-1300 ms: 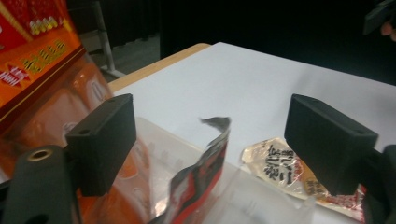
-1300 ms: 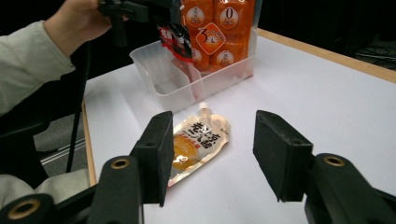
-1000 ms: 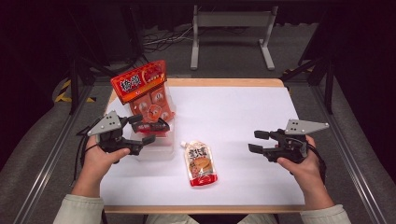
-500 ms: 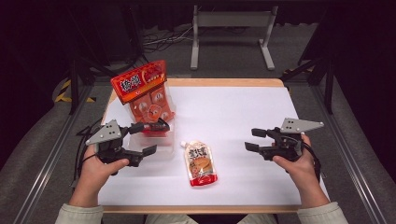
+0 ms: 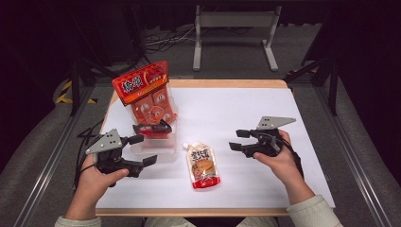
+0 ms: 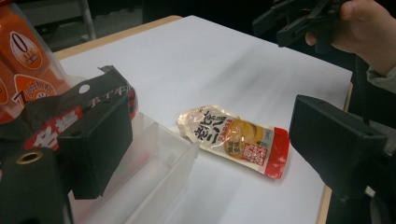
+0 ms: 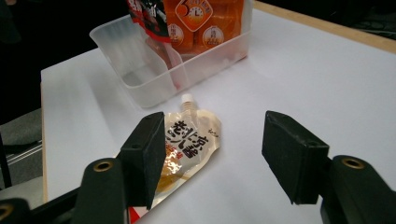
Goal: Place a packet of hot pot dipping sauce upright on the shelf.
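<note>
A spouted pouch (image 5: 202, 164) with a white cap lies flat on the white table (image 5: 236, 109), between my two grippers. My left gripper (image 5: 144, 149) stands open at the near corner of a clear plastic bin (image 5: 156, 147) and holds nothing. In the left gripper view, the pouch (image 6: 233, 140) lies beyond the open left gripper (image 6: 212, 126). My right gripper (image 5: 235, 140) hovers open to the right of the pouch, pointing at it. Its jaws have just been closing a little with nothing between them. In the right gripper view, the pouch (image 7: 187, 144) lies just ahead of the right gripper (image 7: 217, 149).
The bin holds a tall orange snack bag (image 5: 144, 92) standing upright and a red-and-black packet (image 5: 153, 128). The bin (image 7: 159, 70) has a bare near compartment. A metal stand (image 5: 234, 28) is on the floor beyond the table's wooden far edge.
My right gripper has moved left toward the pouch. My left gripper has drawn back from the bin toward the near edge.
</note>
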Demonstrator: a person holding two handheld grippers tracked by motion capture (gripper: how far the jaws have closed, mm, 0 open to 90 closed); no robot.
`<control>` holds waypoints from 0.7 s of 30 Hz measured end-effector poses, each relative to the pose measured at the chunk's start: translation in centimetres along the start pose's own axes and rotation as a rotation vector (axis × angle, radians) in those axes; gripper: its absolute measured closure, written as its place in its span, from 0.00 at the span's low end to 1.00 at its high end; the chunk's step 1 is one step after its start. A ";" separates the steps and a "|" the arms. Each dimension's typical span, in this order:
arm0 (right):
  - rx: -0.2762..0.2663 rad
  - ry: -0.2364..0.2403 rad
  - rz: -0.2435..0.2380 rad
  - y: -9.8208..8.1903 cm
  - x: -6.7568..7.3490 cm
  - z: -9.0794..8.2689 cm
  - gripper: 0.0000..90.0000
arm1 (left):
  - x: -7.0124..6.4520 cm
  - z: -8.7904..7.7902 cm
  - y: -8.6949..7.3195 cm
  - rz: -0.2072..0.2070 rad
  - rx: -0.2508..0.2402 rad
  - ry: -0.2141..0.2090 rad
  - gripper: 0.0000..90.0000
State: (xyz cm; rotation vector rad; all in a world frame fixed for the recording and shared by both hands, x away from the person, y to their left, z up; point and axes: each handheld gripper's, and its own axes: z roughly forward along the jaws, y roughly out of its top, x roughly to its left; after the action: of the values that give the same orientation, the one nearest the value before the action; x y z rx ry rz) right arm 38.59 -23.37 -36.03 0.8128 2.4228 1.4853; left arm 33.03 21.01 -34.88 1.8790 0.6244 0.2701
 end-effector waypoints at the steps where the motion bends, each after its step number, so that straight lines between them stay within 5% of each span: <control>1: 0.007 0.004 0.003 0.1 0.0 0.5 0.45 | -0.1 -0.1 -0.1 0.003 0.005 0.009 0.16; 11: 0.050 0.030 0.014 0.6 -0.3 4.4 0.45 | 0.0 -0.5 -0.7 -0.052 0.037 0.032 0.17; 21: 0.024 0.037 0.036 0.2 -1.2 6.8 0.48 | 0.9 -0.7 -1.2 -0.071 0.024 0.065 0.17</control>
State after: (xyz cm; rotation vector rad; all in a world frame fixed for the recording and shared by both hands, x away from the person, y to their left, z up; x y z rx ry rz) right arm 42.59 -18.73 -39.32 0.8455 2.4699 1.5004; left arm 33.07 22.38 -35.84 1.8730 0.7397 0.2797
